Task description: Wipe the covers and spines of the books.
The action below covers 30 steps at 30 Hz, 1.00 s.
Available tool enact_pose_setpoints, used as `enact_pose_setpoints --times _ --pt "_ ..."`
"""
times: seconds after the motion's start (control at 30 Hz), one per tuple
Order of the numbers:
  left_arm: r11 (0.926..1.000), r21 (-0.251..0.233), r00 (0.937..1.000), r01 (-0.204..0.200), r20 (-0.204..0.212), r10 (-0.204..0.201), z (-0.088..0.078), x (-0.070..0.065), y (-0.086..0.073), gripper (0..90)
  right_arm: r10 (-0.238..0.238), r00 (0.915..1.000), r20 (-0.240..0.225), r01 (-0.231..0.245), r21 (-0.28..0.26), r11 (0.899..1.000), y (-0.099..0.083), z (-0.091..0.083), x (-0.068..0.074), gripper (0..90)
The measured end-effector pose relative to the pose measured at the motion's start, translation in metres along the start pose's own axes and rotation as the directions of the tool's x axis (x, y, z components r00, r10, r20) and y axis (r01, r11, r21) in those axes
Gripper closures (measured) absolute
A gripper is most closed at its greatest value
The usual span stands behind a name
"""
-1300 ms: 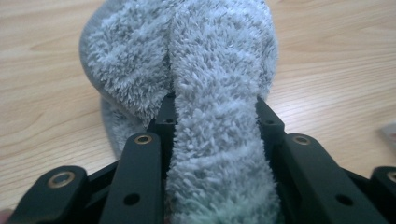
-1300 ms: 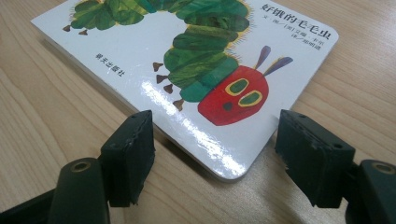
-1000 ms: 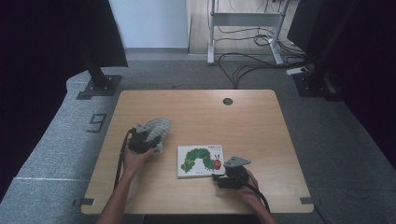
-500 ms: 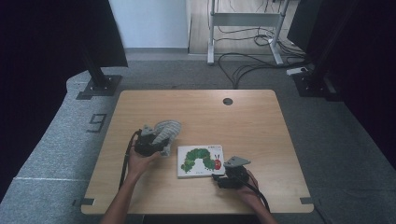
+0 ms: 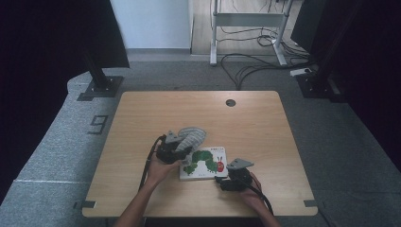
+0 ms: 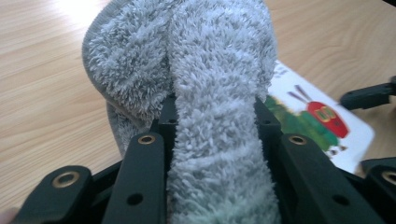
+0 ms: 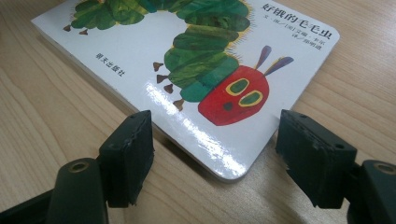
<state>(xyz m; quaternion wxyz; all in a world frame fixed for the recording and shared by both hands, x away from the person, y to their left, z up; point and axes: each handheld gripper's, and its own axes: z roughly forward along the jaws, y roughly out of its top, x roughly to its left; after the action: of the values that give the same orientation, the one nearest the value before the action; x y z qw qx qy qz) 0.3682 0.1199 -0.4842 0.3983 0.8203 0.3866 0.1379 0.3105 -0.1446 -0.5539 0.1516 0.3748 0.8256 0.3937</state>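
Starting at the left, the left gripper (image 5: 182, 144) is clamped on a fluffy grey sock (image 6: 205, 79). In the left gripper view the pile bulges out between and above the two black jaws, and the toe end flops forward beyond the tips. In the high view the sock (image 5: 193, 135) sits just ahead of that gripper, lifted off the wooden table (image 5: 142, 113) or only brushing it; which one cannot be told.

The sock looks light, soft and limp. It will likely sag and swing from any single pinch, so a hold on a thick fold near the middle, as here, should carry it without slipping.

To the right of the sock lies a picture book (image 5: 204, 162) with a green caterpillar on its white cover, flat on the table between the two grippers.

Farther right, the right gripper (image 5: 221, 181) has its jaws spread wide and grasps nothing. In the right gripper view the book's near corner (image 7: 233, 163) lies just ahead of the tips and between them. The book seems stiff, glossy and slippery, best taken by an edge or corner.
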Motion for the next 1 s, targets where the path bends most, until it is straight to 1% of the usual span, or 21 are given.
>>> enact_pose_setpoints --times 0.1,0.27,0.37,0.47,0.67,0.87,1.0 --pt "0.9998 0.01 0.9997 -0.018 0.016 0.018 0.007 -0.011 0.003 65.3 0.0 1.0 -0.001 0.0 -0.001 1.0 0.0 0.0 0.0 26.9" --pt "0.9989 0.032 0.9988 -0.036 0.033 0.035 0.017 -0.024 0.005 65.2 0.0 1.0 -0.001 0.0 -0.001 1.0 0.0 0.0 0.0 26.9" --pt "0.9982 0.036 0.9978 -0.048 0.047 0.047 0.022 -0.032 0.007 65.1 0.0 1.0 -0.002 0.0 -0.002 1.0 0.0 0.0 0.0 26.9" --pt "0.9974 0.039 0.9964 -0.06 0.062 0.058 0.028 -0.04 0.01 65.1 0.0 1.0 0.0 0.0 -0.001 1.0 0.0 0.0 0.0 26.9" --pt "0.9934 0.062 0.9924 -0.096 0.083 0.091 0.043 -0.056 0.013 65.1 0.0 1.0 0.0 0.0 0.0 1.0 0.0 0.0 0.0 27.0" --pt "0.9918 0.074 0.9915 -0.104 0.086 0.098 0.053 -0.065 0.014 65.0 0.002 1.0 -0.002 -0.002 0.0 1.0 0.0 0.0 -0.001 27.2" --pt "0.9872 0.098 0.9888 -0.126 0.092 0.117 0.06 -0.071 0.012 64.9 0.001 1.0 -0.002 -0.001 0.0 1.0 0.0 0.0 0.0 27.2"
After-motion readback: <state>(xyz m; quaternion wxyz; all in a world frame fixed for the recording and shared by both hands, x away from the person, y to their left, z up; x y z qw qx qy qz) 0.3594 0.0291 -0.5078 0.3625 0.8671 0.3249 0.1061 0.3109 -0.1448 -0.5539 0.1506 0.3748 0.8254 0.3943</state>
